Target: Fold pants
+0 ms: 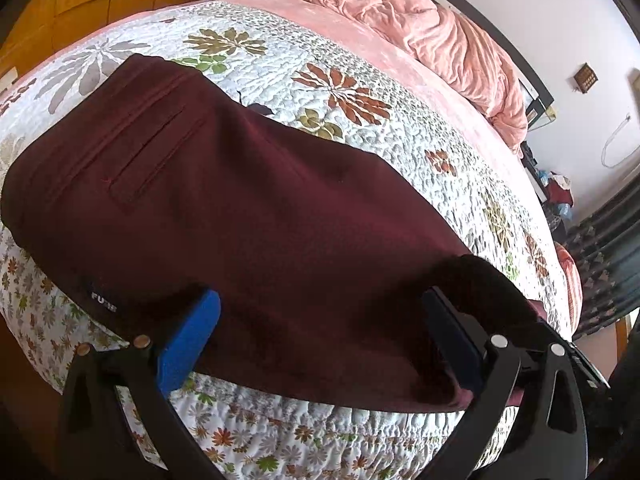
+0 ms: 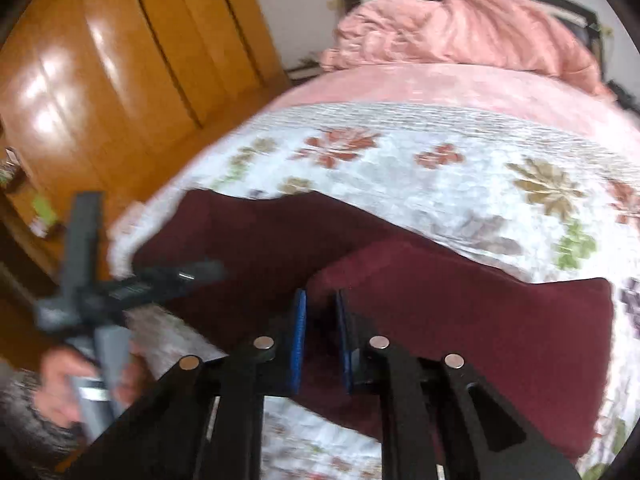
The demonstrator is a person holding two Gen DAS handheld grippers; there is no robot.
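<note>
Dark maroon pants point(image 1: 224, 216) lie across the near part of a floral quilted bed point(image 1: 320, 92), waist end with a back pocket at the left. My left gripper point(image 1: 320, 320) is open, its blue pads point(image 1: 192, 340) wide apart just above the pants' near edge, holding nothing. In the right wrist view, which is blurred, the pants point(image 2: 460, 320) show a folded-over layer. My right gripper point(image 2: 320, 336) has its pads close together with maroon cloth between them. The left gripper's body and the hand holding it show at the left in that view.
A crumpled pink blanket point(image 1: 420, 28) lies at the head of the bed. A wooden wardrobe point(image 2: 100, 80) stands beside the bed. The quilt's front edge point(image 1: 280, 440) drops off just below the pants. Clutter and a dark curtain point(image 1: 608, 248) are at the far right.
</note>
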